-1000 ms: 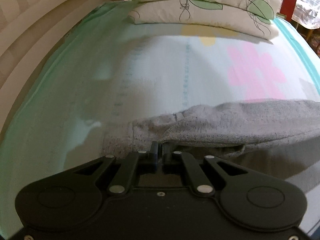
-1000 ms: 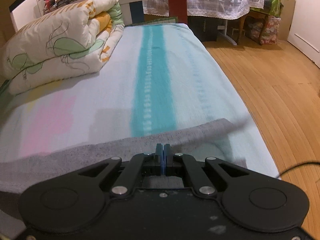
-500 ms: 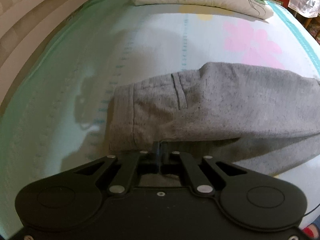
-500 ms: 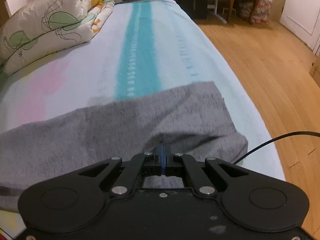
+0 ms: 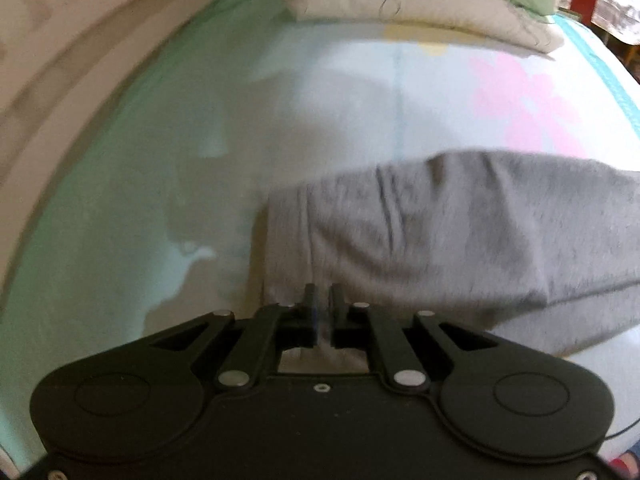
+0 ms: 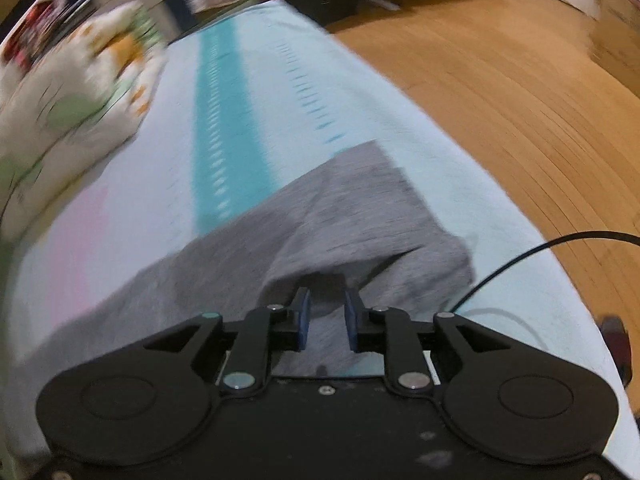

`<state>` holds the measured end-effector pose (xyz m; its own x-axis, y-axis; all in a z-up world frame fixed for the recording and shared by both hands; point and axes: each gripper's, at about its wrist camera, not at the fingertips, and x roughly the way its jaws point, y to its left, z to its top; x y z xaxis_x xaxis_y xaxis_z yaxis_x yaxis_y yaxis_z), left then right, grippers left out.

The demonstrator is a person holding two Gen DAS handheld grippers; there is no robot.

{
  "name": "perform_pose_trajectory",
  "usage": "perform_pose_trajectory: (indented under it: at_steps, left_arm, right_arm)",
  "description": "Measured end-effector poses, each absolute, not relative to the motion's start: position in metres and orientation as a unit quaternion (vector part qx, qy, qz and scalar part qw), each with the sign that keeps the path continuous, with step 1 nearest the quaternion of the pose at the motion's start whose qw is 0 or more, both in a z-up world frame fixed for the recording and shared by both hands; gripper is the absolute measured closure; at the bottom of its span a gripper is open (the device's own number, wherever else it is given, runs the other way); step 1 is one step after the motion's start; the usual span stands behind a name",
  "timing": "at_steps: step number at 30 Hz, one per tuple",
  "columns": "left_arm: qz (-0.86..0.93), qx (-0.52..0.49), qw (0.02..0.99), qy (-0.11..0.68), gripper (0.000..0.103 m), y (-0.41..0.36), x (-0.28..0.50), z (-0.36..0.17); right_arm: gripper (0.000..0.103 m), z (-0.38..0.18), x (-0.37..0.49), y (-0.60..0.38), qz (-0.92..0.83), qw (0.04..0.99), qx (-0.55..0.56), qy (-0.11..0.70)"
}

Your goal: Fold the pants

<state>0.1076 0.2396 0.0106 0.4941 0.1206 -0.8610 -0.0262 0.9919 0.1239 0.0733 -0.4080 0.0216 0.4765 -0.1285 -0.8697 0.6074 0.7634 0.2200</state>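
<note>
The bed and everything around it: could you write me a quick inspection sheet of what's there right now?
Surface: bed sheet, pale with a teal stripe and pink patches.
Job's things: grey pants lying across the bed, folded over on themselves; the waistband is at the left gripper's end.
Clutter: folded quilt at the far end of the bed.
Grippers: left gripper has a narrow gap, the right gripper a wider one; both have just been opening, with cloth between the fingers but not pinched.
Cables: black cable over the bed's edge.
Surroundings: wooden floor on one side, pale slatted rail on the other; the background is blurred.
</note>
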Motion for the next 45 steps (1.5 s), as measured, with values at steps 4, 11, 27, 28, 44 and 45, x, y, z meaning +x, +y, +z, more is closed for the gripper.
perform_pose_trajectory:
  at_steps: [4,11,27,28,44,45]
  left_arm:
    - [0.013,0.071,0.871,0.485,0.077,0.21,0.13,0.03]
    - [-0.045,0.126,0.881,0.454,0.071,0.131,0.158,0.042]
    - [-0.122,0.102,0.863,0.48,0.064,0.036,0.173,0.01]
    - [-0.121,0.096,0.862,0.483,0.064,0.033,0.174,0.007]
    - [-0.163,0.084,0.847,0.5,0.051,0.016,0.16,-0.015]
    - [-0.166,0.073,0.845,0.504,0.051,0.016,0.158,-0.018]
  right_arm:
    - [0.079,0.019,0.067,-0.432,-0.257,0.809,0.291,0.44]
    - [0.073,0.006,0.069,-0.453,-0.253,0.793,0.373,0.41]
    - [0.076,-0.017,0.066,-0.48,-0.326,0.792,0.292,0.425]
    - [0.076,-0.015,0.067,-0.475,-0.304,0.798,0.309,0.418]
    - [0.071,-0.064,0.104,-0.467,-0.27,0.749,0.468,0.383]
    - [0.071,-0.063,0.105,-0.466,-0.273,0.752,0.461,0.385]
